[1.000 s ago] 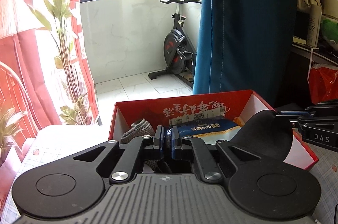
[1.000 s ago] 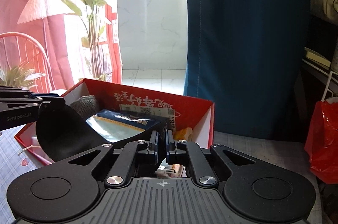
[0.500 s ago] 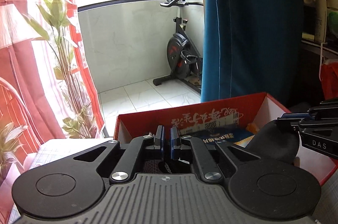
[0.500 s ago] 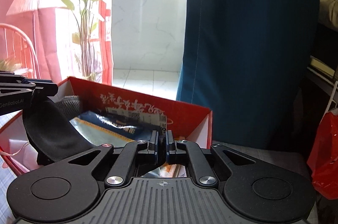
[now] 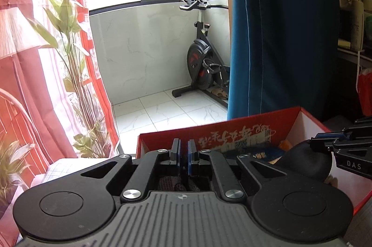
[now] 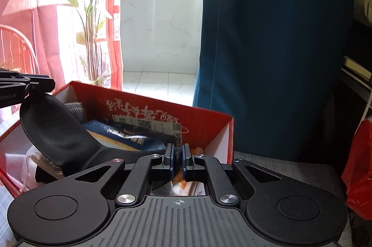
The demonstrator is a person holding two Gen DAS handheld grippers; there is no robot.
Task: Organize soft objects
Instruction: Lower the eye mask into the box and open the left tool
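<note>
Black and soft, a curved insole (image 6: 55, 130) spans the open red cardboard box (image 6: 209, 128), one end pinched in the left tongs (image 6: 34, 86) at the box's left side and the other end clamped in the right tongs (image 6: 177, 159) nearer the camera, both pairs nearly closed on it. Under the insole, inside the box, lie a blue packet (image 6: 121, 133) and a grey knitted piece (image 6: 75, 109) against the far left corner. Seen from the left wrist, the insole (image 5: 304, 163) hangs over the box's right half, and a teal curtain (image 5: 279, 37) stands behind the box.
</note>
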